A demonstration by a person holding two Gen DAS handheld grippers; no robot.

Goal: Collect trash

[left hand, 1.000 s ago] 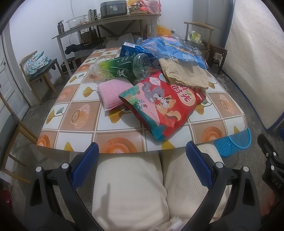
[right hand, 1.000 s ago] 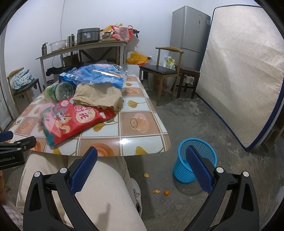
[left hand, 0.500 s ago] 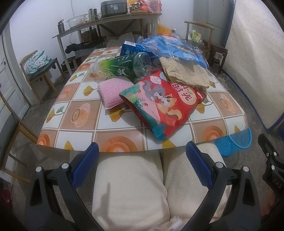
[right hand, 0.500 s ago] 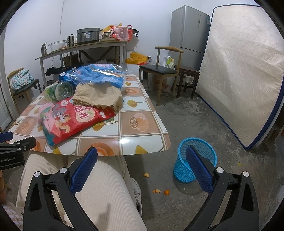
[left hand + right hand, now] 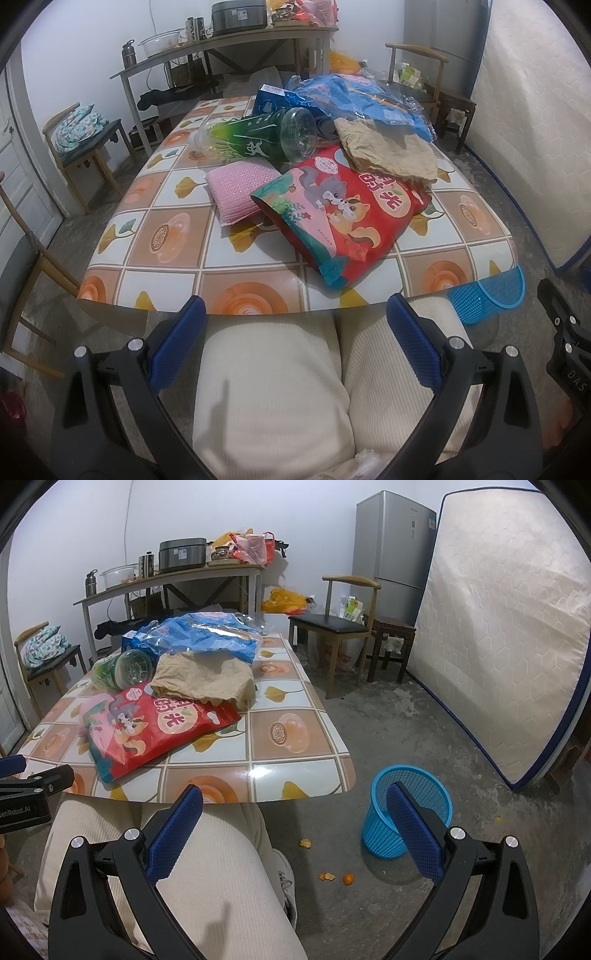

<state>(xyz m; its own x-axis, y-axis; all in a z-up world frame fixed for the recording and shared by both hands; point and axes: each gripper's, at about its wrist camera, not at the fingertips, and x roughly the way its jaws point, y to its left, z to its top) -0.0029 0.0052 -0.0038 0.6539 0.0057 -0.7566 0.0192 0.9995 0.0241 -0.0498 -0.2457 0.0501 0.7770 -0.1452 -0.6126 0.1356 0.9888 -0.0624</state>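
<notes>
Barely anything had shifted over the last second: the left gripper [image 5: 295, 336] edged a touch nearer the table and nothing more. It hung over the seated person's cream ribbed trousers [image 5: 273, 391], blue pads spread wide and empty. The right gripper [image 5: 293, 825] kept its place too, jaws just as wide, nothing between them.

So the trash sat untouched on the tiled-pattern tabletop [image 5: 173, 236]. Nearest the edge lay the red snack bag with the cartoon squirrels [image 5: 343, 218], its lower corner close to the table's rim. Behind it rested a crumpled brown paper bag [image 5: 388, 151], touching the red bag's far end, and a green-labelled clear plastic bottle [image 5: 258, 140] on its side. A pink mesh scrubbing pad [image 5: 236, 188] lay just beside the red bag, and a heap of blue plastic wrapping [image 5: 354, 96] sat farther back.

The blue mesh plastic wastebasket [image 5: 406, 812] stood on the concrete floor off the table's right corner, empty as far as could be seen, with orange peel scraps [image 5: 327, 876] near it.

By my reading, collection had not begun; the red bag looked the easiest first reach.
</notes>
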